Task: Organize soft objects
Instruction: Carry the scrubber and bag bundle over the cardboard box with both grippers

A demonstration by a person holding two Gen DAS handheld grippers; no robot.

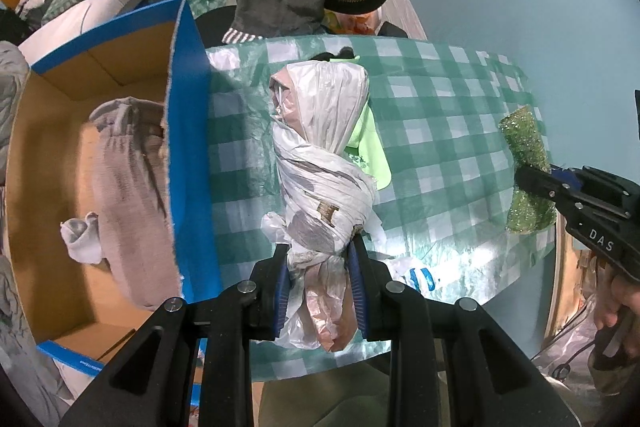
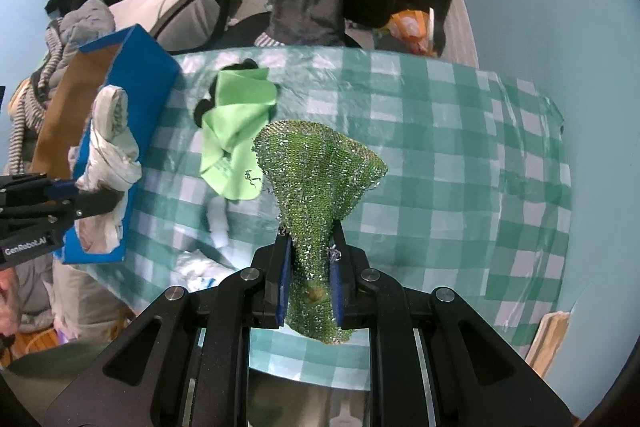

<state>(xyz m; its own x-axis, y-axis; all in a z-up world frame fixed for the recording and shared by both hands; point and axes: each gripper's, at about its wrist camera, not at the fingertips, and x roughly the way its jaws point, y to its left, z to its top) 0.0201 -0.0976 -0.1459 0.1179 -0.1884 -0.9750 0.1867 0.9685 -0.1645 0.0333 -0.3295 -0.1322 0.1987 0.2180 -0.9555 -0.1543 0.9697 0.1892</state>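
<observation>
Now your left gripper [image 1: 320, 287] clamps the twisted plastic bag [image 1: 320, 155] beside the blue box [image 1: 192, 147] holding grey cloth [image 1: 128, 187], while your right gripper [image 2: 310, 283] pinches the green glitter mesh [image 2: 320, 167] over open bench [image 2: 460, 167].

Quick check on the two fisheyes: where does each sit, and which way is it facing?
Left wrist: on the left tool, facing steeply down at the checked tablecloth; tool shut on a knotted plastic bag bundle; person's hand at right.
Right wrist: on the right tool, facing down; tool shut on a green glitter cloth.
Shared: tablecloth, blue cardboard box, lime cloth, each other's tool.
</observation>
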